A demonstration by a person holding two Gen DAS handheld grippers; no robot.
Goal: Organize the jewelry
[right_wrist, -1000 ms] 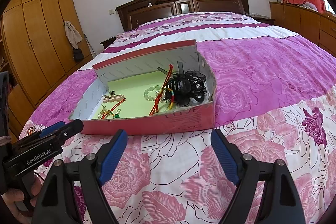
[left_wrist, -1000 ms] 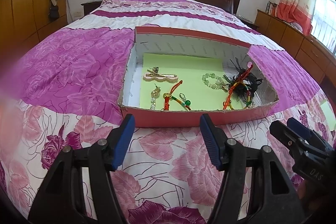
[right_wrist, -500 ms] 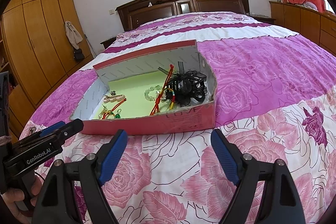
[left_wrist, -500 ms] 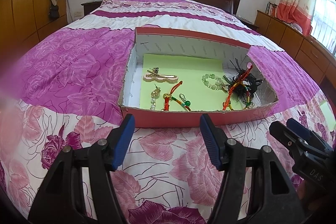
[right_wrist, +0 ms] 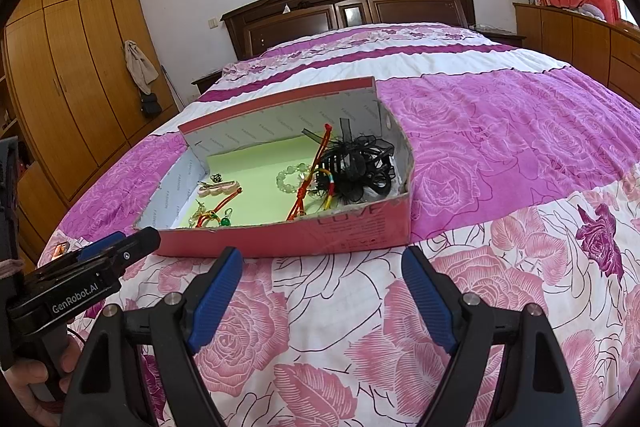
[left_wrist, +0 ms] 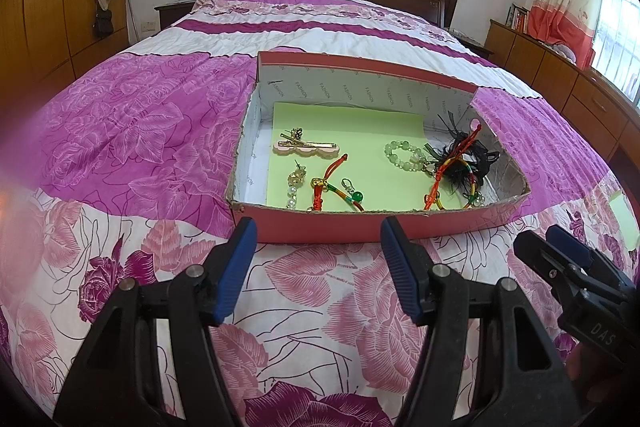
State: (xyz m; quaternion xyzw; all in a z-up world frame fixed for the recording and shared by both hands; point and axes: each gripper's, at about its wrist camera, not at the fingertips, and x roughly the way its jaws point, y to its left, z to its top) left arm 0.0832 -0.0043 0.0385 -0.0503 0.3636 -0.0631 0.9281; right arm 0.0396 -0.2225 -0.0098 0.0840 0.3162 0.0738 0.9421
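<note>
Pink cardboard box (left_wrist: 360, 225) on bedspread, green liner (left_wrist: 360, 131), tangled jewelry (left_wrist: 452, 167).

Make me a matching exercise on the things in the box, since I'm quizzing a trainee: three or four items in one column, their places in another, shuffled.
Items:
1. pink hair clip
2. green bead bracelet
3. black hair claw
4. pearl earring

Places in the pink box, left wrist view:
A. right end, against the wall
B. near-left corner of the green paper
C. left side, farther back
D. middle-right, beside the red cords

Pairs: 1-C, 2-D, 3-A, 4-B
</note>
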